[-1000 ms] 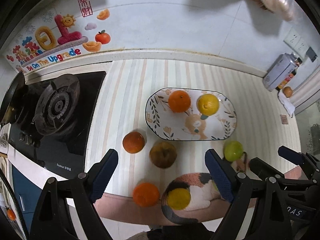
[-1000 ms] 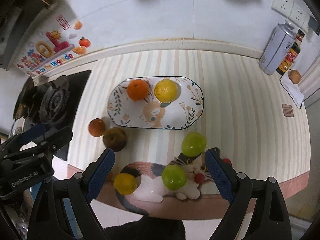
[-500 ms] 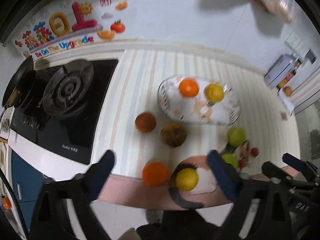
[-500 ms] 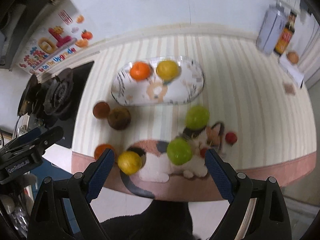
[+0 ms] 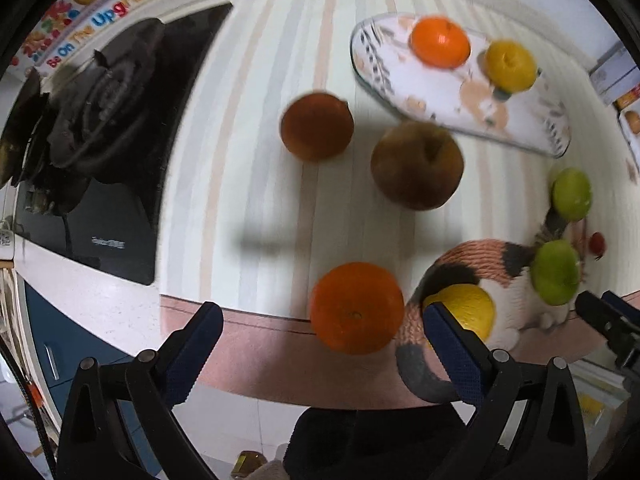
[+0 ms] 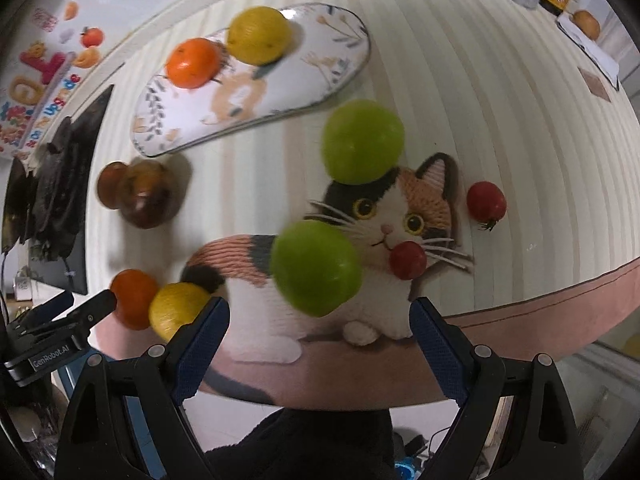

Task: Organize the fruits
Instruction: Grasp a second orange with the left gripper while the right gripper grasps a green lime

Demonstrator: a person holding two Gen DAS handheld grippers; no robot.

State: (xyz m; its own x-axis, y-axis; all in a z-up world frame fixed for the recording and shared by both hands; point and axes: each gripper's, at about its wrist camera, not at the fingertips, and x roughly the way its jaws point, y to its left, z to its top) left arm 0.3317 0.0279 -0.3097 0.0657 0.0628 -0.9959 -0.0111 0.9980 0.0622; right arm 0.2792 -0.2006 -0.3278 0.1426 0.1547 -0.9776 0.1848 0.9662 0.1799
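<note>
The left gripper (image 5: 318,334) is open wide and empty above an orange (image 5: 357,307) at the mat's front edge. The right gripper (image 6: 319,322), also open, frames a green apple (image 6: 316,267), perhaps without touching. The plate (image 6: 320,68) carries two fruits.

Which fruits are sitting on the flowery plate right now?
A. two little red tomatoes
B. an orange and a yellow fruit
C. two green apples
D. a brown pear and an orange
B: on the plate sit only an orange and a yellow fruit; the other fruits lie on the mat.
</note>
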